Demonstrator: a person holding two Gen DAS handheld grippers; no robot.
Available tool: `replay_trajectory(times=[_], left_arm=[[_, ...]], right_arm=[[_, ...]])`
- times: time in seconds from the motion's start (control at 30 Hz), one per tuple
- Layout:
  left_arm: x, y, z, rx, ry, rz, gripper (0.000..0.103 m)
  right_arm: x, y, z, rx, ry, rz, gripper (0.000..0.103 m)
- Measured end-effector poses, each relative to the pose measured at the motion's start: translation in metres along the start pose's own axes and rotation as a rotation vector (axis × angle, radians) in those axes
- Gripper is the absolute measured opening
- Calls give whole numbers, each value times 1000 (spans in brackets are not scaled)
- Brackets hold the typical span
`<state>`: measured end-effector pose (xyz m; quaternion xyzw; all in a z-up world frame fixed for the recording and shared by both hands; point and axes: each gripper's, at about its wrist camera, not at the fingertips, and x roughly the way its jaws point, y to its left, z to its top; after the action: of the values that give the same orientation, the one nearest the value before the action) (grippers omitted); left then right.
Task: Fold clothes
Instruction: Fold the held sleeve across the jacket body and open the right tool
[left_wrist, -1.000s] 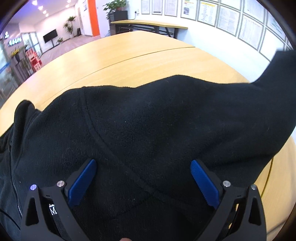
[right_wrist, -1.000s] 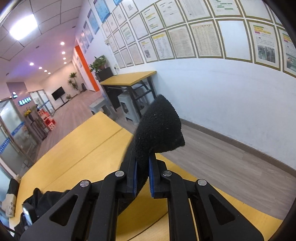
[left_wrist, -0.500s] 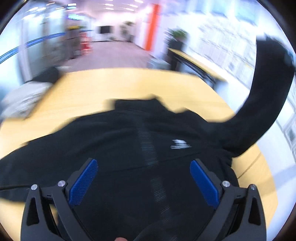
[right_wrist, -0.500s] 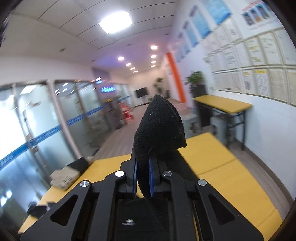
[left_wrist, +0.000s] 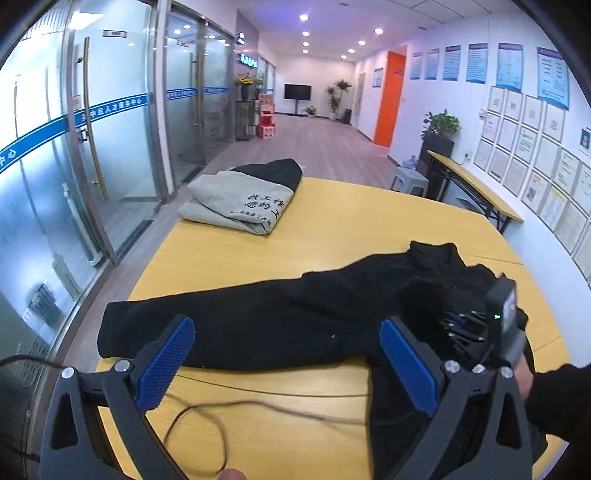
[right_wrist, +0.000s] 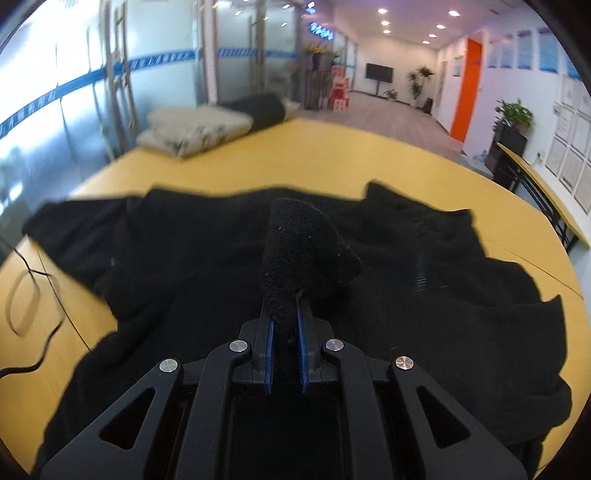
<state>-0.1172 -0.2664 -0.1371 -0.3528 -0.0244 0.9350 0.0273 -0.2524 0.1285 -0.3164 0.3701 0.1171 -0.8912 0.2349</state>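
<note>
A black fleece jacket (left_wrist: 295, 317) lies spread on the yellow table (left_wrist: 351, 221), one sleeve stretched out to the left. My left gripper (left_wrist: 288, 354) hovers over its near edge, open, with nothing between the blue pads. My right gripper (right_wrist: 284, 332) is shut on the cuff of the other sleeve (right_wrist: 299, 254), which it holds above the jacket's body (right_wrist: 461, 295). In the left wrist view the right gripper's body (left_wrist: 480, 332) shows at the right over the jacket, held by a hand in a dark sleeve (left_wrist: 554, 395).
A folded grey and black garment (left_wrist: 240, 199) lies at the table's far left corner, also seen as the folded garment (right_wrist: 199, 125). A thin cable (left_wrist: 221, 417) loops across the near table top. Glass doors (left_wrist: 92, 147) stand left; a side table (left_wrist: 476, 184) lines the right wall.
My right gripper swung the sleeve cuff from out over the table's right edge back across above the jacket and lower. The left wrist view turned and pulled back, so the whole jacket now shows.
</note>
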Motion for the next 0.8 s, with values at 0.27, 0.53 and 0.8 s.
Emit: replay_trajectory(times=[0.27,0.53,0.8], left_arm=[[27,-22,-3,44,16,-140,103],[78,-135,28,177,5,-379,103],[222,-244,-23,221,245,-448,103]], right_arm=[[38,29,-12,-161,47,34,25],[-29,-47,-25,-47,-78,167,74],[-56,-280,-110,228,59,-56,79]])
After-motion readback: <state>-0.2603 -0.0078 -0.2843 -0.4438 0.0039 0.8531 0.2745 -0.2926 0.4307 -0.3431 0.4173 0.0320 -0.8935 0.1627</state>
